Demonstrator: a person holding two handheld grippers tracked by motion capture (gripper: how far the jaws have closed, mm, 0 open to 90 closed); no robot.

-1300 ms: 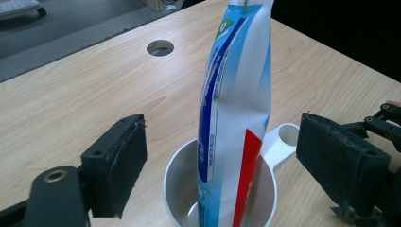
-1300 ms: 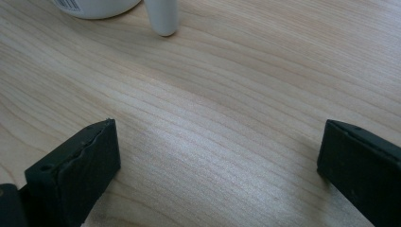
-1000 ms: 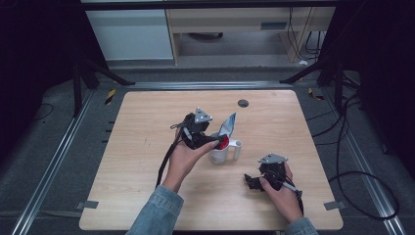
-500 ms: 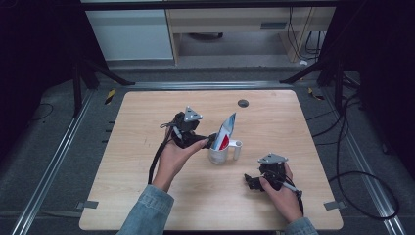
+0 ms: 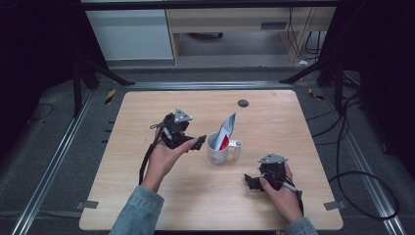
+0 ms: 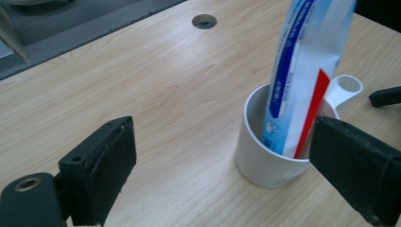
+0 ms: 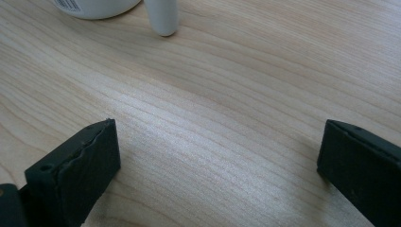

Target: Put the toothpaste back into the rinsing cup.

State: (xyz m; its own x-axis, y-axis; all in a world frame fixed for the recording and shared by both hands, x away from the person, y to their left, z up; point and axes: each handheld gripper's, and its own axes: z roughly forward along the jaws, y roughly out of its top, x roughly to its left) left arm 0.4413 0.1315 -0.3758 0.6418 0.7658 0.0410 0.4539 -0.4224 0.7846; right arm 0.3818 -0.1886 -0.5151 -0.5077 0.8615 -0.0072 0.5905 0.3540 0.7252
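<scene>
A white mug (image 5: pixel 218 149) stands near the middle of the wooden table (image 5: pixel 147 117), handle to the right. A blue, white and red toothpaste tube (image 5: pixel 226 129) leans upright inside it. My left gripper (image 5: pixel 196 143) hovers just left of the mug, open; its jaws have just been opening and nothing is gripped between them. In the left gripper view the mug (image 6: pixel 265 161) and tube (image 6: pixel 302 71) sit ahead of the wide-apart jaws (image 6: pixel 226 142). My right gripper (image 5: pixel 250 182) rests open at the front right, over bare wood (image 7: pixel 217 146), with the mug's handle (image 7: pixel 162 19) beyond it.
A dark round hole (image 5: pixel 243 103) lies in the tabletop behind the mug. Metal rails (image 5: pixel 63 147) and cables (image 5: pixel 352 147) run along both sides of the table. A white cabinet (image 5: pixel 132 34) stands on the floor beyond the far edge.
My left gripper has drawn away to the left from the tube and mug, and the tube stays in the mug. The right hand has not moved.
</scene>
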